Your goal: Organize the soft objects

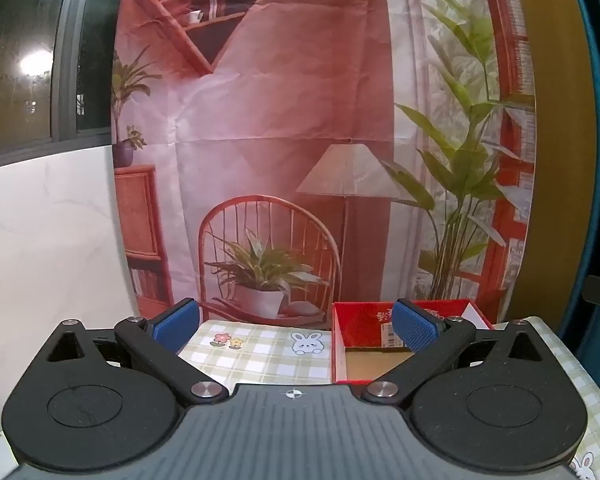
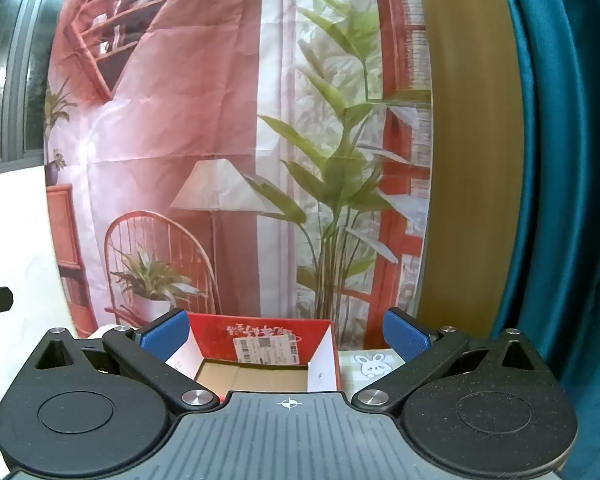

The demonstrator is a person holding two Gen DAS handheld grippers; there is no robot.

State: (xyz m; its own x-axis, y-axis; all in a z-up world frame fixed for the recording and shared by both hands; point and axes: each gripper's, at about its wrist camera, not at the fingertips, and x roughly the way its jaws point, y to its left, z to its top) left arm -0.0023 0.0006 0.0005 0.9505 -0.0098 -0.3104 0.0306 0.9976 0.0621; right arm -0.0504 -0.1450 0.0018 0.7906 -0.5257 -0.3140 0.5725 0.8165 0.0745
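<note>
A red cardboard box (image 1: 356,328) with a brown bottom stands open-topped on a checked tablecloth (image 1: 260,356), and I see nothing inside it. In the right wrist view the same box (image 2: 260,336) lies straight ahead, a white label on its far inner wall. My left gripper (image 1: 296,326) is open, its blue pads wide apart, with the right pad over the box's edge. The right gripper (image 2: 286,334) is open as well, its pads either side of the box. No soft object shows in either view.
A printed backdrop (image 1: 300,140) of a room with a chair, a lamp and plants hangs just behind the table. A white wall (image 1: 48,240) and a dark window lie to the left. A teal curtain (image 2: 560,180) hangs at the right.
</note>
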